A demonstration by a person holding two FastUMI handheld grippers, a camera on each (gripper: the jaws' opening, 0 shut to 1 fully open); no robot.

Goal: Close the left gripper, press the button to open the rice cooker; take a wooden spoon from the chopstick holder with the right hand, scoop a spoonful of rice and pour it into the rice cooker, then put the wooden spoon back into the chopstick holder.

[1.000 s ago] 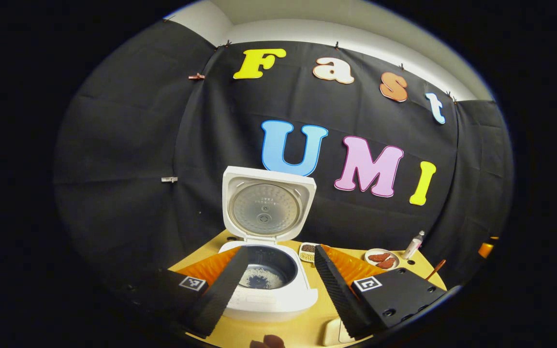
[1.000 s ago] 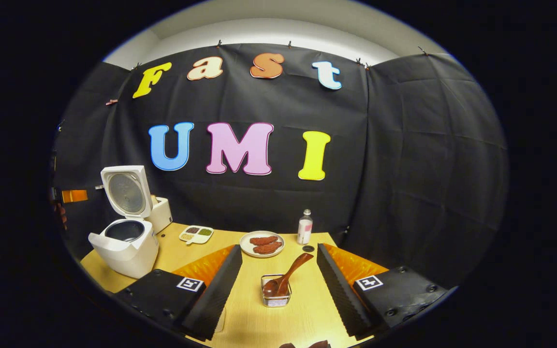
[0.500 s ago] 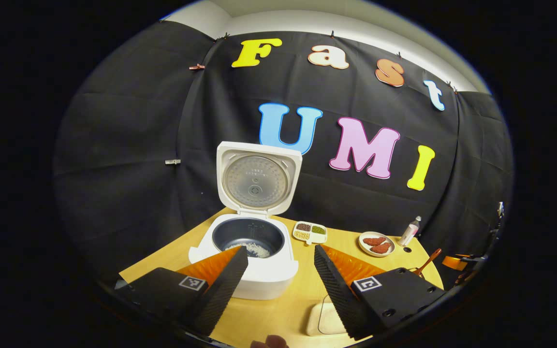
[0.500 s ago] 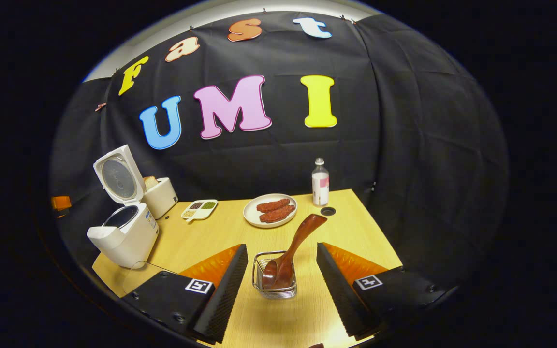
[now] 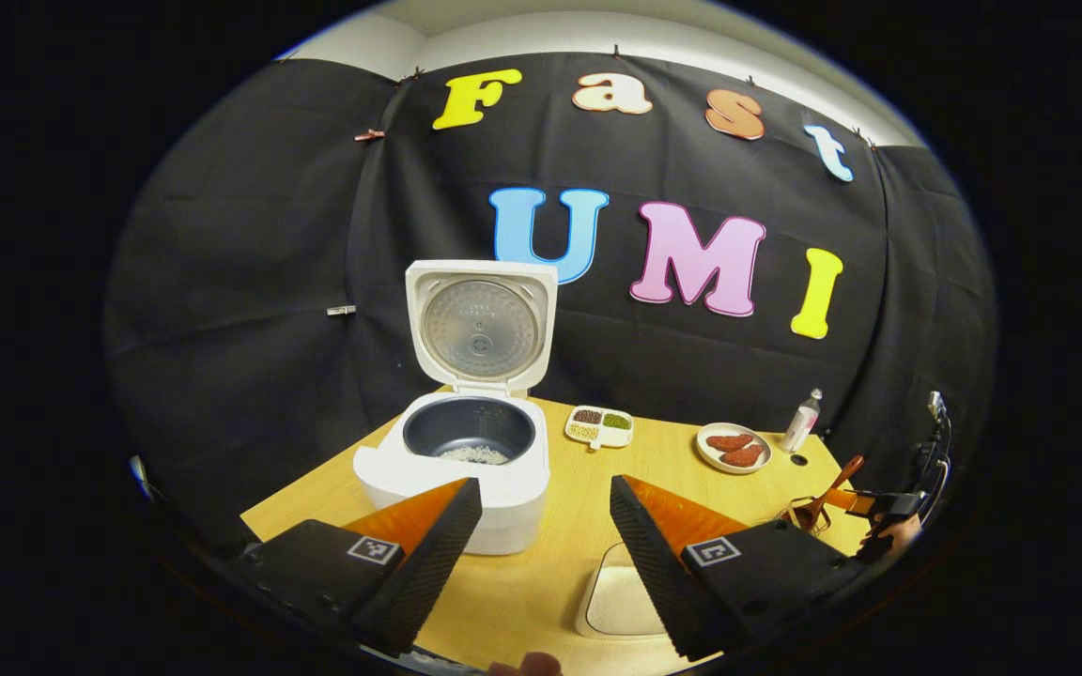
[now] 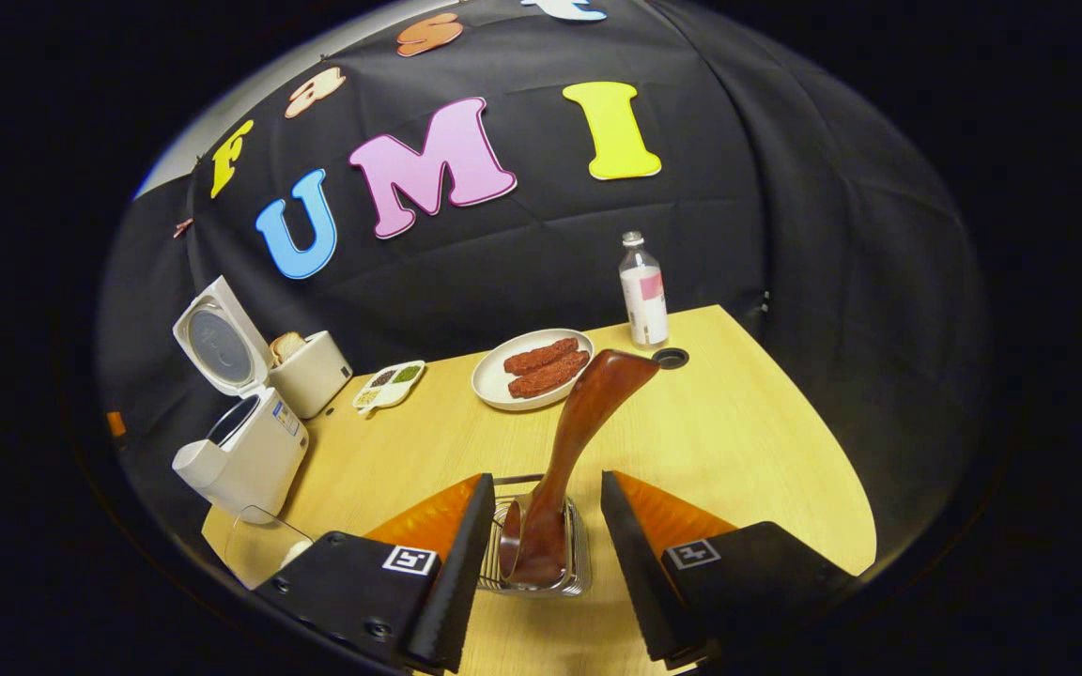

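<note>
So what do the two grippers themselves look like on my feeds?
Both match: the left gripper and right gripper each have two wedge-shaped jaws with ribbed inner faces, orange outer sides, and black bolted mounting blocks carrying a square black-and-white marker. No cables or sleeves are visible.

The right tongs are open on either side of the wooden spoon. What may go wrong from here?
1. The wooden spoon leans in the wire chopstick holder; the right tongs, closing low, might catch its rim and tip it.
2. Lifted, the long handle might hit the plate behind.
</note>
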